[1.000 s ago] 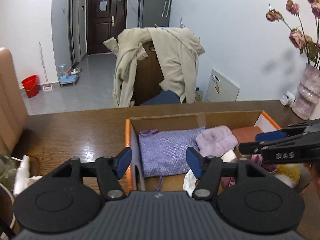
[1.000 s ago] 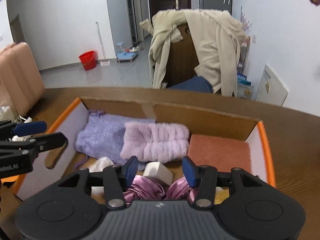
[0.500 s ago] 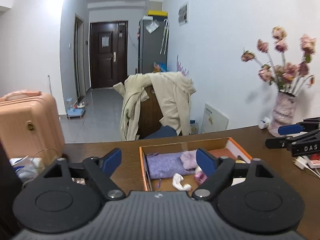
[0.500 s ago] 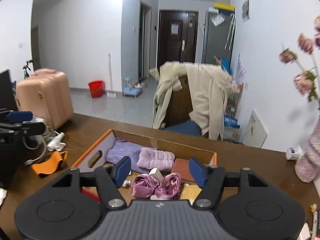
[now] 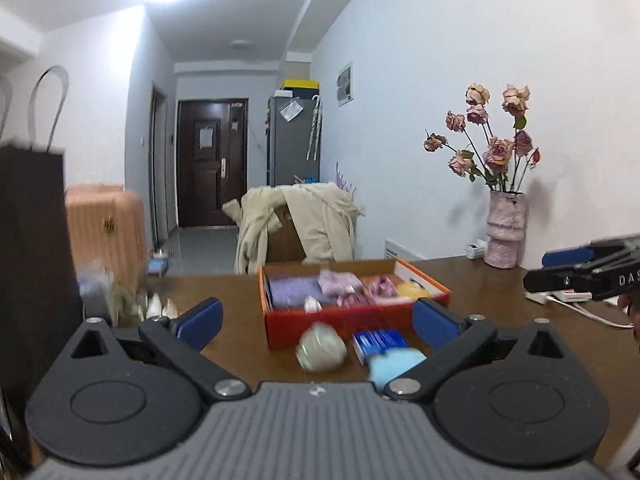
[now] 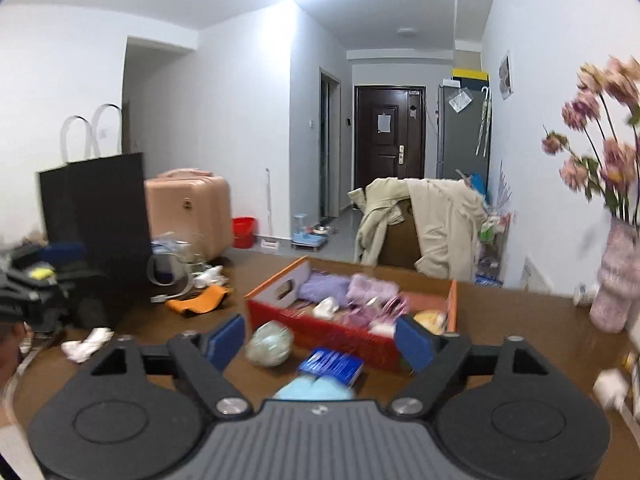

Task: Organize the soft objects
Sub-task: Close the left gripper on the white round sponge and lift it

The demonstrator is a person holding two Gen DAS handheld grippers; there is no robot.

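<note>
The left gripper (image 5: 318,322) is empty, with its jaws opening wide. The right gripper (image 6: 320,336) is likewise empty, with its jaws opening.

The orange box (image 5: 344,318) stands on the brown table (image 5: 240,292), ahead of both grippers and apart from them. It holds the sorted soft things: a purple knitted cloth (image 5: 294,290) at the left end, a fluffy pink piece (image 5: 340,282) beside it, a satin pink piece (image 5: 384,286) and a yellow item (image 5: 412,290) at the right end.

Three things lie loose on the table between the box front and the grippers: a pale green ball (image 6: 268,344), a blue packet (image 6: 332,364) and a light blue soft item (image 6: 314,390), nearest the gripper body.

To the left, a black paper bag (image 6: 96,216), an orange strap (image 6: 200,300) and a white sock (image 6: 86,344) crowd the table. To the right, a vase (image 5: 505,230) of dried flowers stands near the wall. The table between box and vase is bare.
</note>
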